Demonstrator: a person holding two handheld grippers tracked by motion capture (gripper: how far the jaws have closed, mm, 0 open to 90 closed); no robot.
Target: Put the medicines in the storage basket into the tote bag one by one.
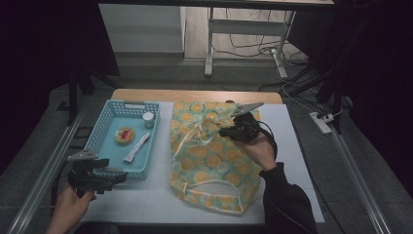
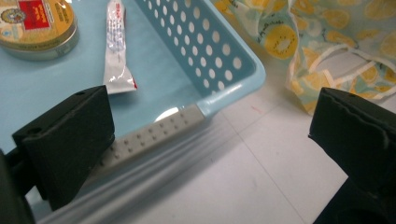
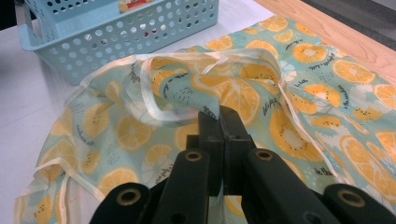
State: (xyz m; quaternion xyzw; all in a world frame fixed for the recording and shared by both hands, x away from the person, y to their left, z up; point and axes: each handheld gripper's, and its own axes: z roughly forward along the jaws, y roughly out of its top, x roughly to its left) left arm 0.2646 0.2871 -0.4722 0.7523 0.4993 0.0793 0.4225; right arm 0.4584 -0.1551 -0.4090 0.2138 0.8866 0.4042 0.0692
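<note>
A lemon-print cloth bag [image 1: 214,163] lies on the white table cover, its upper part bunched and raised. My right gripper [image 1: 225,131] is shut on a fold of that bag [image 3: 140,126], and the right gripper view shows its jaws pressed together on the fabric near a white ribbon edge. My left gripper [image 1: 116,176] is open by the near right corner of a light blue basket [image 1: 103,124]. In the left gripper view its jaws stand wide apart, with the basket corner [image 2: 233,93] between and beyond them and nothing held.
The basket holds a round yellow tin [image 1: 124,135], a white tube [image 1: 137,147] and a small white jar [image 1: 148,119]. A wooden table edge [image 1: 195,95] runs behind the cover. Metal rails flank the table.
</note>
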